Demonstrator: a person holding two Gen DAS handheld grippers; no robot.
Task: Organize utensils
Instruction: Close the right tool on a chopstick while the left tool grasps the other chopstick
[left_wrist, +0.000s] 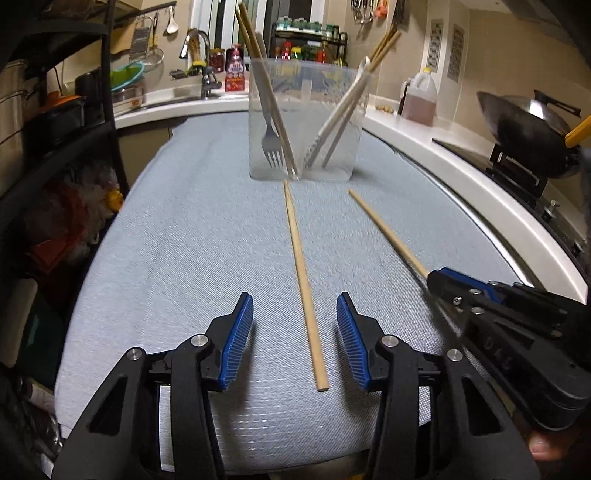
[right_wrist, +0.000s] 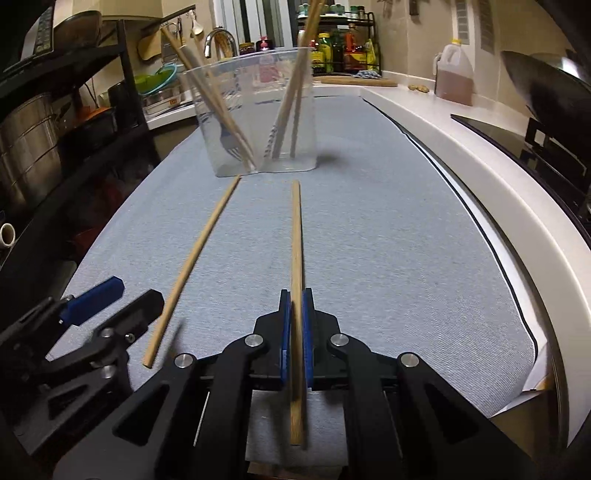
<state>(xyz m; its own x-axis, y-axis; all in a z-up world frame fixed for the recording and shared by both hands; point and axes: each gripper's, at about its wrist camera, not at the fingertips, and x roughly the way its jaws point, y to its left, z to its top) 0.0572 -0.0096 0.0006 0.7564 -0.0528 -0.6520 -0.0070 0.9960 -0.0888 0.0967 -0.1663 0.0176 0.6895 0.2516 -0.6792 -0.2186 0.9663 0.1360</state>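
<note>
Two chopsticks are seen on the cloth (left_wrist: 184, 258): one (right_wrist: 295, 258) is clamped between the shut pads of the right gripper (right_wrist: 296, 325); the other (left_wrist: 303, 284) lies untouched between the half-open left gripper's (left_wrist: 294, 339) pads. Beyond both stands a clear holder (left_wrist: 306, 122) with a fork (left_wrist: 269, 140).

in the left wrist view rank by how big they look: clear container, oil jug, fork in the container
1. clear container, clearly largest.
2. oil jug, though it stands farther back, so its real size is unsure.
3. fork, smallest; its handle is partly hidden among the chopsticks.
</note>
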